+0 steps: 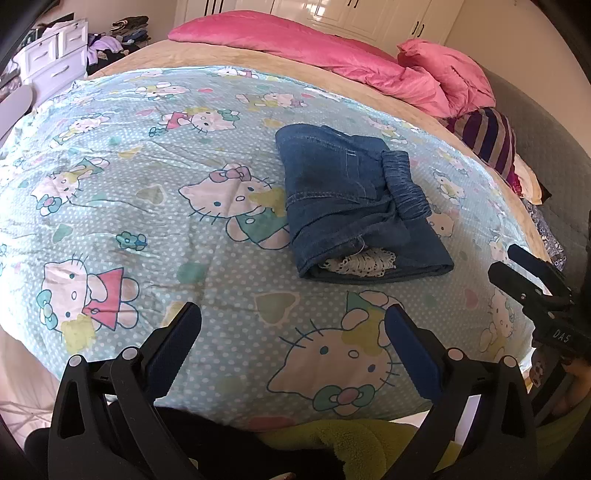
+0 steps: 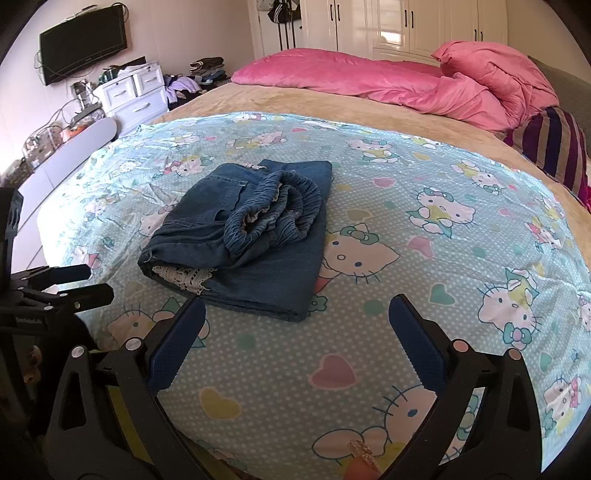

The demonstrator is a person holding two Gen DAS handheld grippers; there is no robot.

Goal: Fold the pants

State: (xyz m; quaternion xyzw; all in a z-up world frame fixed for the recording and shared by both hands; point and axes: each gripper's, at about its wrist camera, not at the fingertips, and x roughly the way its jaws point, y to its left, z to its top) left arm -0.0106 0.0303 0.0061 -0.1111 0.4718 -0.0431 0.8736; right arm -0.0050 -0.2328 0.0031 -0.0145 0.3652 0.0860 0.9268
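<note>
The blue denim pants point(image 1: 351, 206) lie folded in a compact rectangle on the light-blue cartoon-cat sheet point(image 1: 147, 221), with the gathered elastic waistband on top and white lace showing at the near edge. They also show in the right wrist view point(image 2: 243, 236). My left gripper point(image 1: 293, 314) is open and empty, held above the sheet, near of the pants. My right gripper point(image 2: 297, 306) is open and empty, just near of the pants' front edge. Each gripper shows at the other view's side, the right one point(image 1: 528, 280) and the left one point(image 2: 66, 284).
A pink duvet point(image 2: 388, 81) and pillow lie at the far side of the bed. A striped cushion point(image 2: 554, 147) sits at the right edge. A white drawer unit point(image 2: 133, 92) and a wall TV point(image 2: 83, 42) stand to the left. White wardrobes point(image 2: 406, 22) line the back wall.
</note>
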